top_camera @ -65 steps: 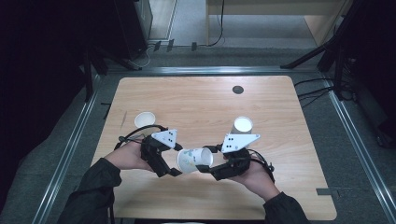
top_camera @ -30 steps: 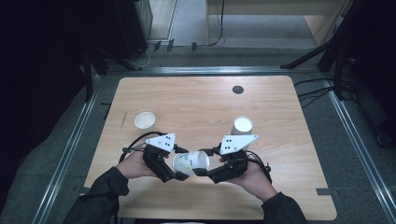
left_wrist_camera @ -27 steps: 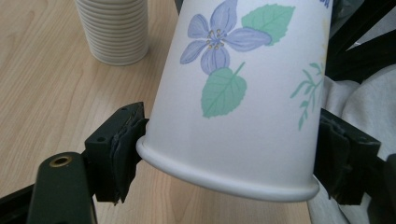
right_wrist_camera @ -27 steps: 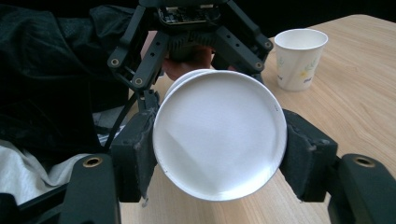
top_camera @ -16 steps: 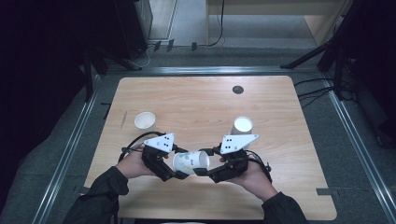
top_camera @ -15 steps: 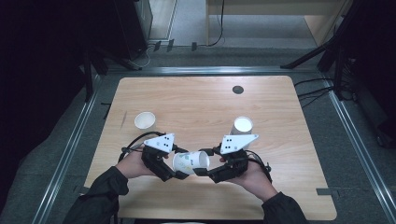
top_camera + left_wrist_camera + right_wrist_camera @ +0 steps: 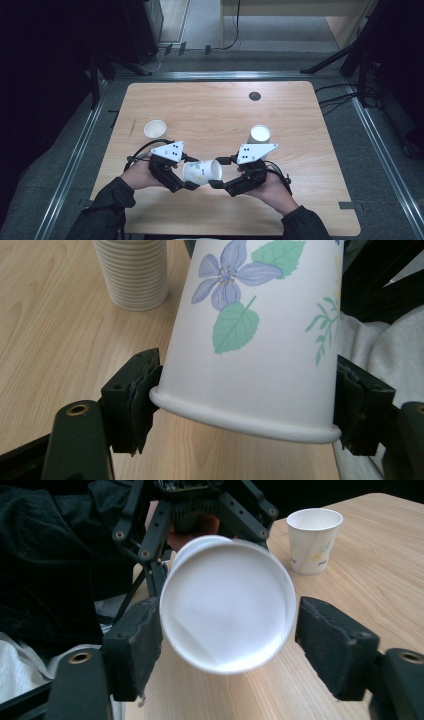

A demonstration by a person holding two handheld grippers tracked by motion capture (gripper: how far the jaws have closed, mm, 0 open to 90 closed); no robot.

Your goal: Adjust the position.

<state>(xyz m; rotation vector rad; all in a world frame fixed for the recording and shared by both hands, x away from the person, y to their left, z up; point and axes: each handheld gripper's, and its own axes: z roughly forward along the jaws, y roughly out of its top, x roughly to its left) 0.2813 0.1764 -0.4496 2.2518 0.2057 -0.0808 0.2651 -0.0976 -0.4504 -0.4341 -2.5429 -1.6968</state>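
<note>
1. A single paper cup stands upright and empty on the worktop, beyond the left claw.
2. The left claw is clamped on the flowered cup, which lies sideways between both claws.
3. The right claw stands apart around its base; one pad seems to touch.
4. A cup stack stands beyond the right claw.
5. Since 2.2 seconds ago, both claws and the flowered cup came slightly nearer the person.

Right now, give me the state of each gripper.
Left gripper: shut on the cup.
Right gripper: open around the cup's base; only one pad seems to touch.
</note>
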